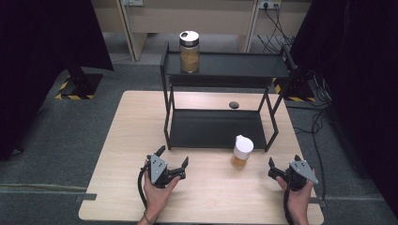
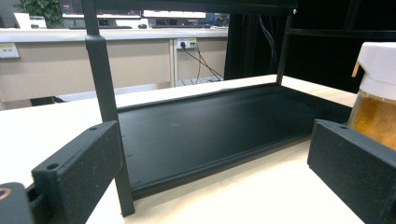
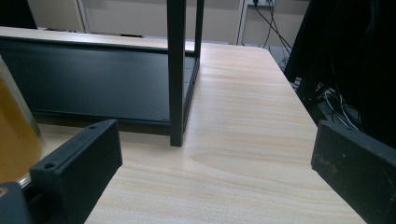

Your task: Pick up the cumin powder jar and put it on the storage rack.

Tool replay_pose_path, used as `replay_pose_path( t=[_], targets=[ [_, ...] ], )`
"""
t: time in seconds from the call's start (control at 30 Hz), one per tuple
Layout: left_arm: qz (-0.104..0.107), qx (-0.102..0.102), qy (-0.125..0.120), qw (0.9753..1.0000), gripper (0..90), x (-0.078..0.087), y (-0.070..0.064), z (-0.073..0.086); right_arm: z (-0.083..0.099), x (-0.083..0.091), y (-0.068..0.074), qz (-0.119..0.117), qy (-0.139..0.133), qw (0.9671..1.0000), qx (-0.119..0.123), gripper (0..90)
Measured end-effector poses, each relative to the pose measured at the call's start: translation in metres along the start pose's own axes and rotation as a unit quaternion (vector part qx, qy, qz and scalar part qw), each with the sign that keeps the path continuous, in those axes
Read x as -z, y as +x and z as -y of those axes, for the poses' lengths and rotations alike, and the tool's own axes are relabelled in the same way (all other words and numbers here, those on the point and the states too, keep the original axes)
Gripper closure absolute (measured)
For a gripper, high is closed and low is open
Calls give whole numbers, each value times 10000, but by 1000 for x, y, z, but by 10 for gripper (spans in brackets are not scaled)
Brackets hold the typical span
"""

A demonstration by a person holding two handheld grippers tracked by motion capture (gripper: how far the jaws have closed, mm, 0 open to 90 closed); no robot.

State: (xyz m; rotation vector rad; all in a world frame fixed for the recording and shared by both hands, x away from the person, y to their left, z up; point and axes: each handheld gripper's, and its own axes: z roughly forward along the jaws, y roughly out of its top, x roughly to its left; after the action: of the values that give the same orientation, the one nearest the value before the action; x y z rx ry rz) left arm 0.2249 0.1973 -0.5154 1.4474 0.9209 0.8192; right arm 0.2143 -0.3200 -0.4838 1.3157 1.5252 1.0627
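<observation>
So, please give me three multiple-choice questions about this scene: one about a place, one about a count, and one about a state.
1. Where does the jar with the silver lid stand?
A. on the top shelf of the black rack
B. on the lower shelf
C. on the floor

2. How many jars are there in the high view?
A. one
B. two
C. four

3. In what state are the left gripper and the right gripper?
A. both open and empty
B. both shut on a jar
C. left shut on the rack's post

Answers:
1. A: the jar sits at the left end of the top shelf.
2. B: besides that one, a white-capped jar stands on the wooden table, in front of the rack.
3. A: each gripper view shows its jaws wide apart with nothing between them.
</observation>
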Motion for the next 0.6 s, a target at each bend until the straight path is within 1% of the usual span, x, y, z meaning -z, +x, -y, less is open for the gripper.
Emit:
replay_pose_path(
  t=[0.2, 0.27, 0.37, 0.47, 0.6],
  targets=[
    [61, 57, 96, 9999, 26, -3, 2, 1, 0, 0, 0, -17, 4, 10000, 11, 20],
    [102, 87, 174, 9998, 26, -5, 5, 0, 0, 0, -1, -26, 6, 10000, 20, 20],
    [91, 103, 257, 9996, 31, -6, 6, 0, 0, 0, -1, -35, 6, 10000, 39, 21],
    [90, 81, 257, 9996, 36, -6, 5, 0, 0, 0, 0, -36, 4, 10000, 63, 20],
    [80, 33, 329, 9994, 39, -7, 4, -2, 0, 0, 0, -39, 6, 10000, 68, 20]
  ],
)
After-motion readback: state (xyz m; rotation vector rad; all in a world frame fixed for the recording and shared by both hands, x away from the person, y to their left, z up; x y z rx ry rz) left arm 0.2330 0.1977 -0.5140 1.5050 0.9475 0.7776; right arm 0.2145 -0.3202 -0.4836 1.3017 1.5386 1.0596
